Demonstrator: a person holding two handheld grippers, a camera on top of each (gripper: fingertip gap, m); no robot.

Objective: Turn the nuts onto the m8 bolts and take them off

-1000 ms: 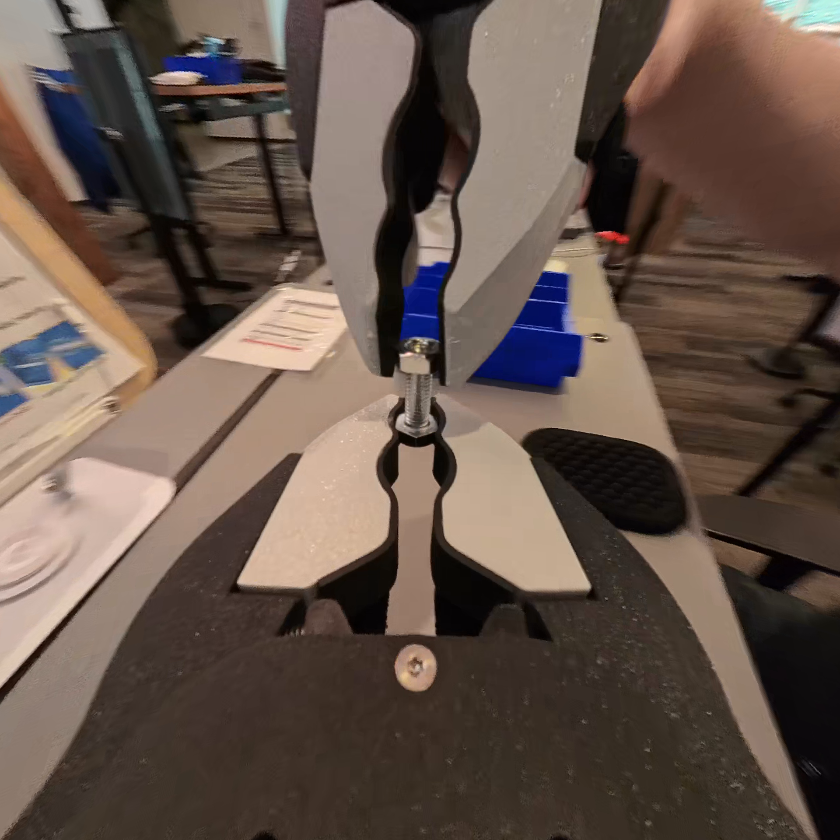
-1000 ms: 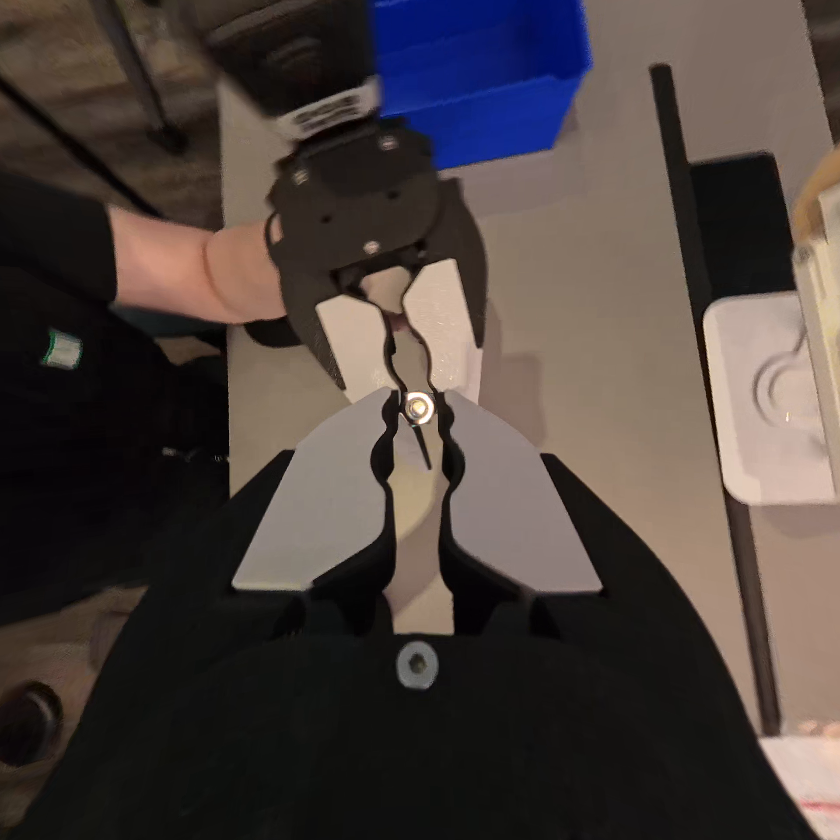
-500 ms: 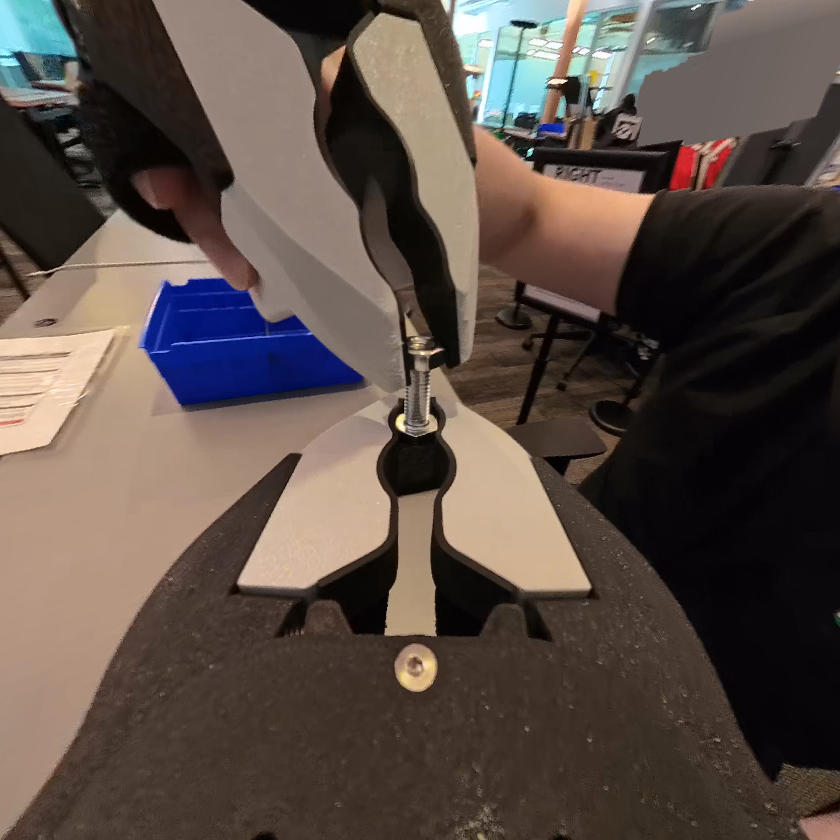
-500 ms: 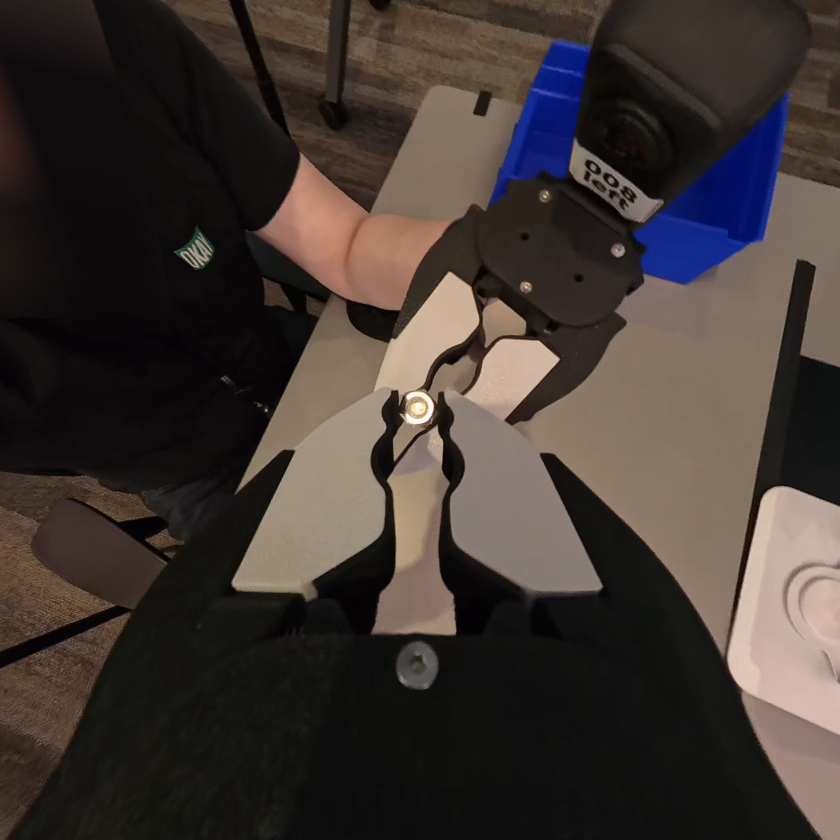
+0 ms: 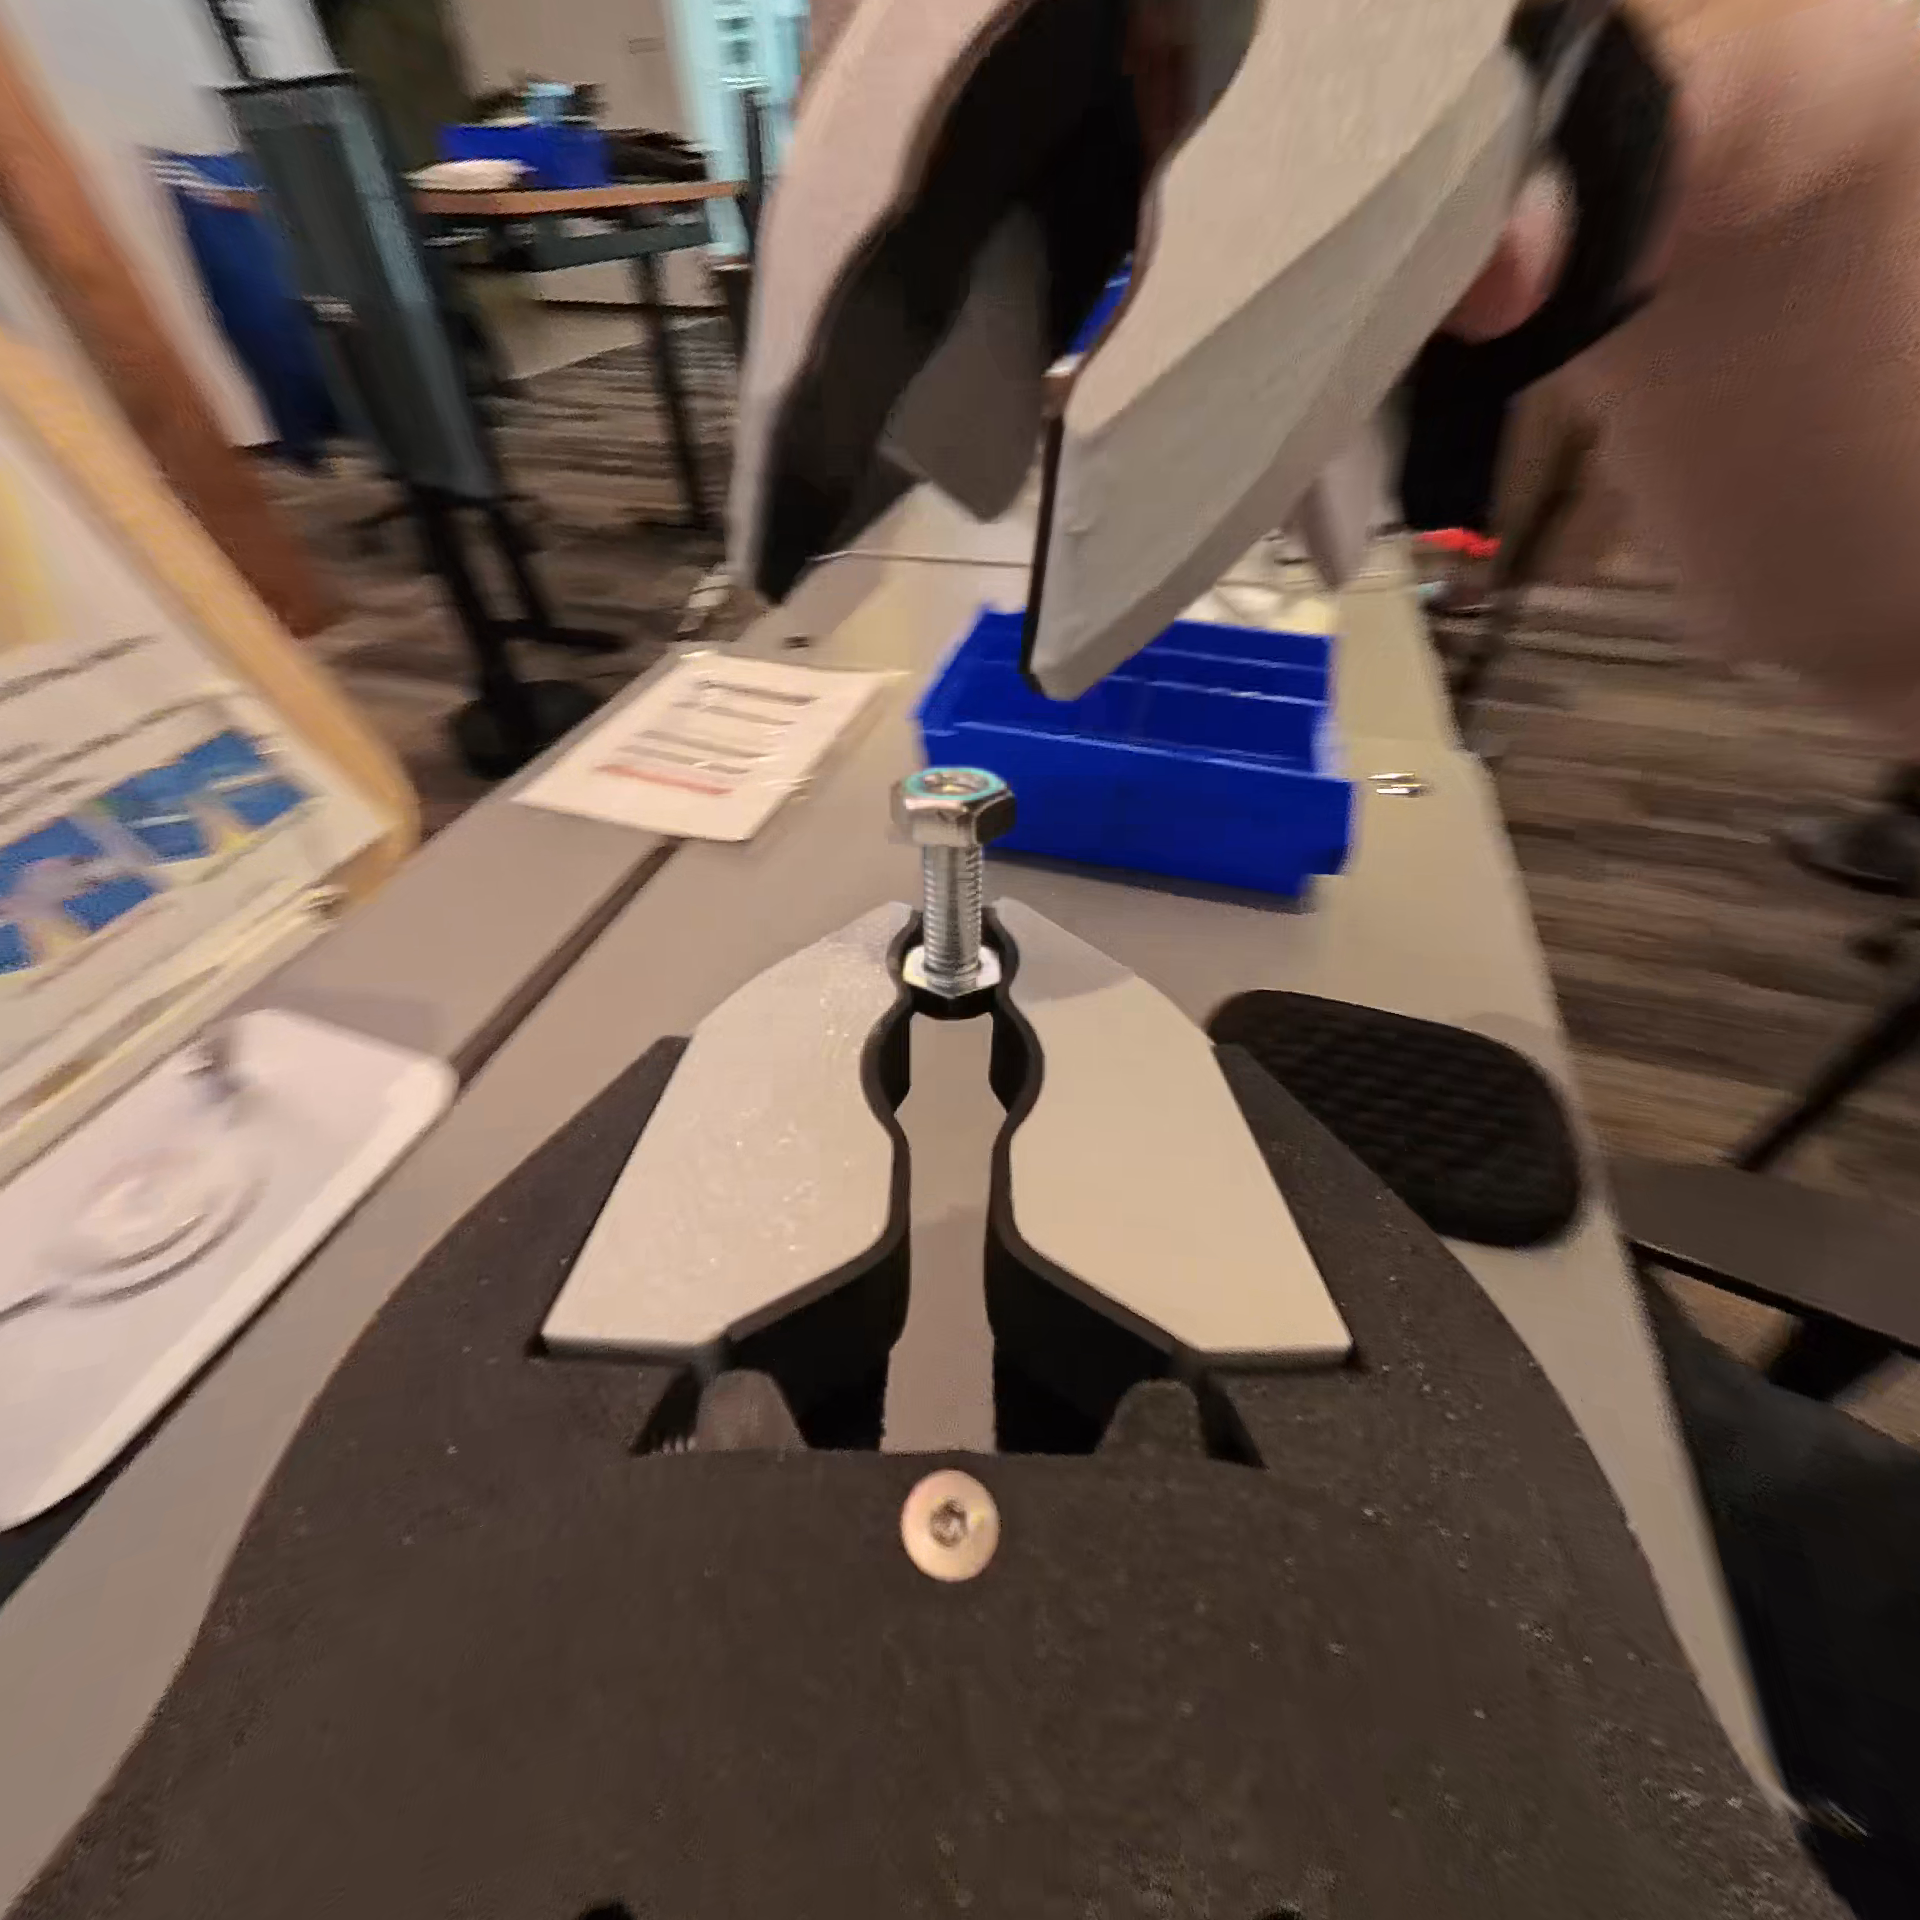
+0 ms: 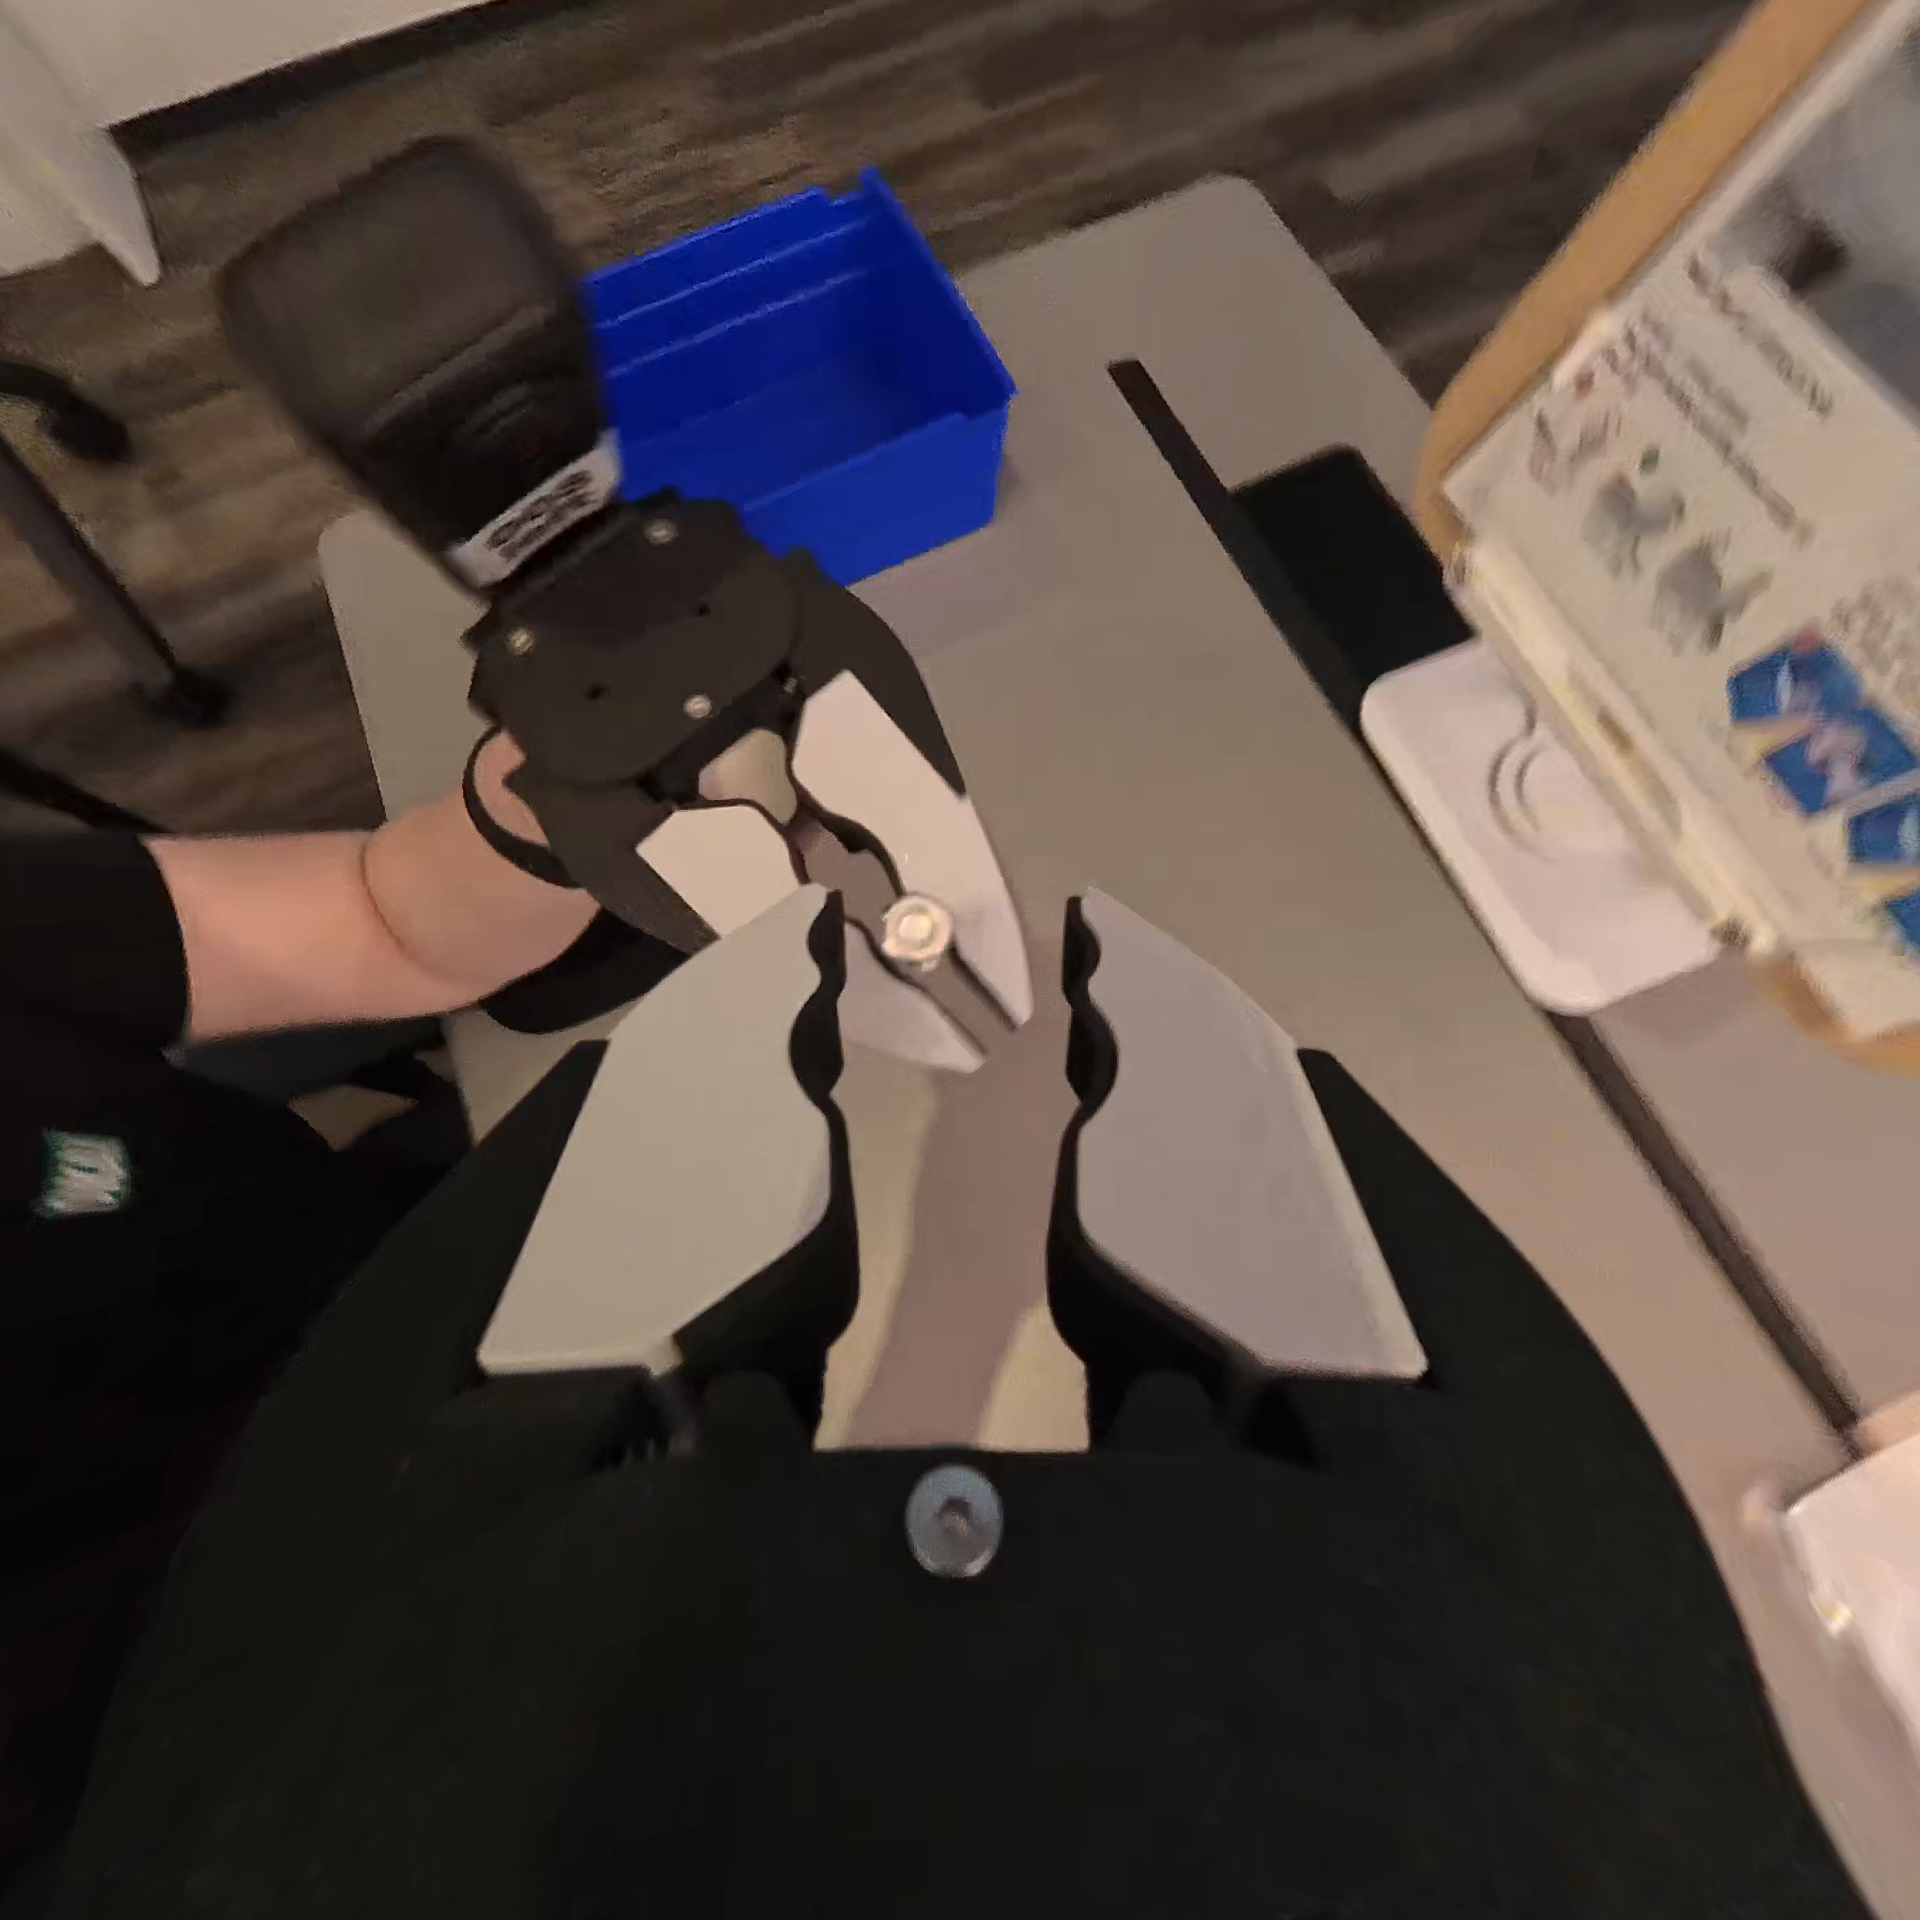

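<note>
A silver M8 bolt [image 5: 951, 894] stands upright with its hex head on top. Its lower end is threaded in a nut [image 5: 951, 979]. My left gripper [image 5: 951, 961] is shut on that nut at its tips, above the grey table [image 5: 623, 935]. My right gripper [image 5: 914, 623] hangs open above the bolt head, clear of it. In the right wrist view my right gripper [image 6: 951, 914] is open. The bolt head [image 6: 912, 928] shows just beyond its left finger. The left gripper [image 6: 992, 1039] holds the bolt from the left, in a person's hand.
A blue bin [image 5: 1143, 790] [image 6: 810, 384] sits on the table beyond the grippers, beside a printed sheet [image 5: 717, 748]. A white tray [image 5: 156, 1226] [image 6: 1538, 821] and a tan board with pictures [image 6: 1714, 623] stand along one side. A black chair armrest [image 5: 1403, 1122] is at the table's edge. The gap from one gripper's tips to the other's is roughly 6 cm.
My right gripper has opened, let go of the bolt head and drawn back above it. The left gripper still holds the nut and has swung back round.
</note>
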